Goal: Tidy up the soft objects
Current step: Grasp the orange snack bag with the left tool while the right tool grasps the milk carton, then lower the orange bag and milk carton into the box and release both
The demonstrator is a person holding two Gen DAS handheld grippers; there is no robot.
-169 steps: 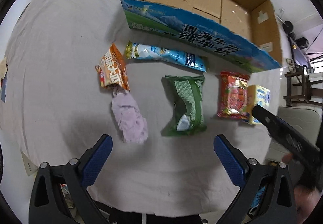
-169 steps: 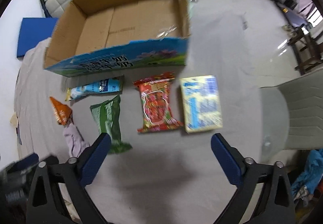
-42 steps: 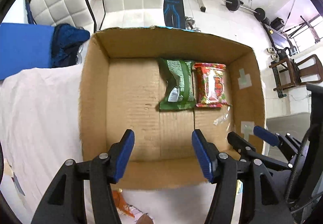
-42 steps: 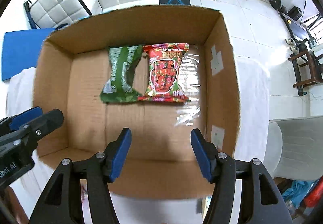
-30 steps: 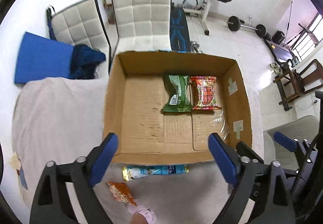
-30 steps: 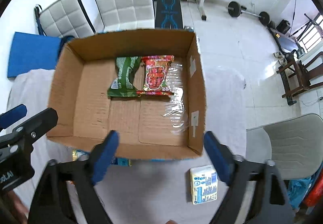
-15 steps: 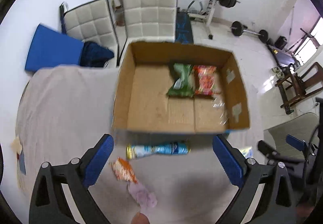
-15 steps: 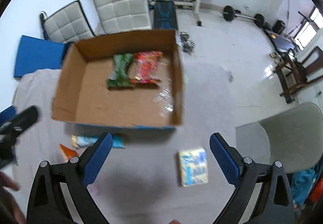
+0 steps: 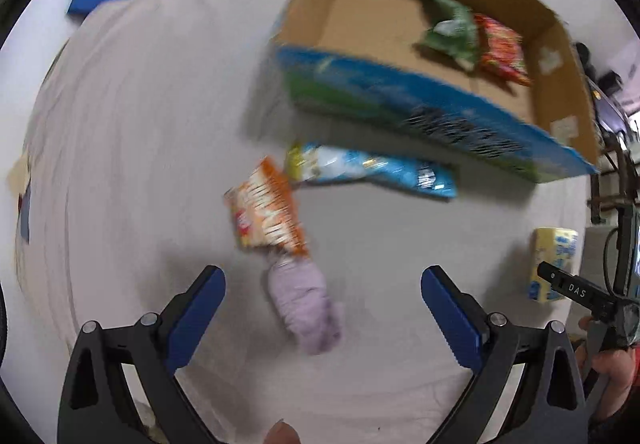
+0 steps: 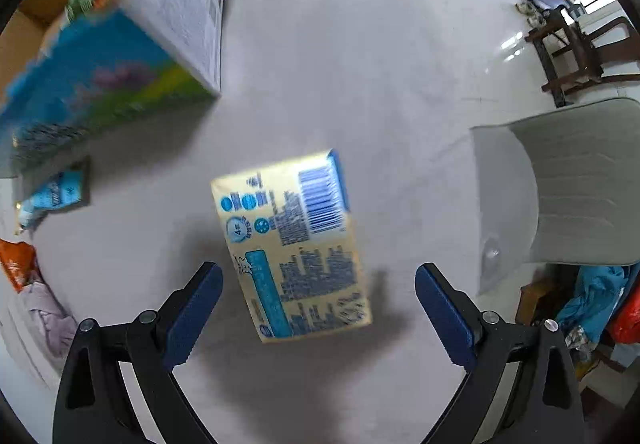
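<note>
Both jaws stand wide apart and empty. Right gripper frames the yellow pack on the cloth; left gripper faces the purple cloth. Best to centre each squarely, descend, squeeze gently, then lift toward the box.

You have one cardboard box at the far side, with two packets inside: one green, one red. On the cloth you have four loose items: one blue packet, one orange packet, one lilac cloth bundle and one yellow tissue pack. One grey chair stands at the right.
</note>
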